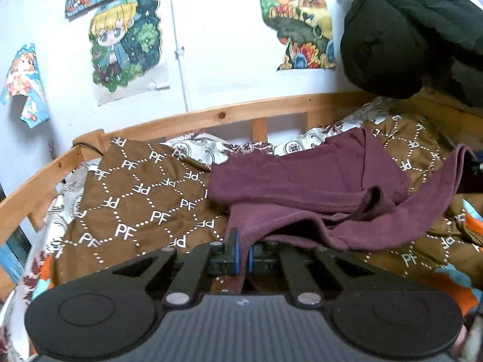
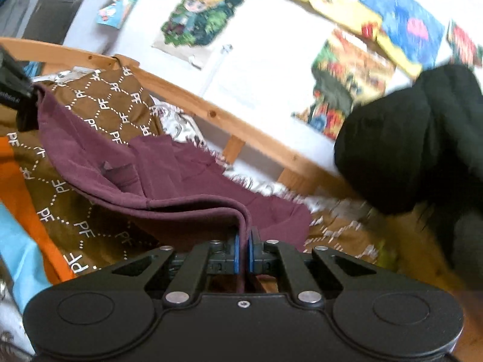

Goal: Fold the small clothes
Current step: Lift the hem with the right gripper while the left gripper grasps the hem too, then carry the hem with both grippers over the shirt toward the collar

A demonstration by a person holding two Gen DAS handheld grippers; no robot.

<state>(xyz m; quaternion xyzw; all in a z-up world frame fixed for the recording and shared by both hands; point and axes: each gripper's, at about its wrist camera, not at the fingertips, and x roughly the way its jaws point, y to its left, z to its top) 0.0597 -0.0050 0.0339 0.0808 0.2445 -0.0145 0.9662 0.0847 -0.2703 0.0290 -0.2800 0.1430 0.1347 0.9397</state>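
**Two corners pinched for the fold**

Both my grippers clamp the maroon garment [image 1: 302, 187]: left gripper [image 1: 243, 246] on one edge, right gripper [image 2: 243, 246] on another, lifting it off the bed's brown quilt [image 1: 135, 187] so it hangs taut enough to fold.

A wooden bed [image 1: 193, 119] carries a brown blanket [image 1: 135, 199] with white letters. On the blanket lies a dark red garment [image 1: 302, 187], partly lifted at its near edge.
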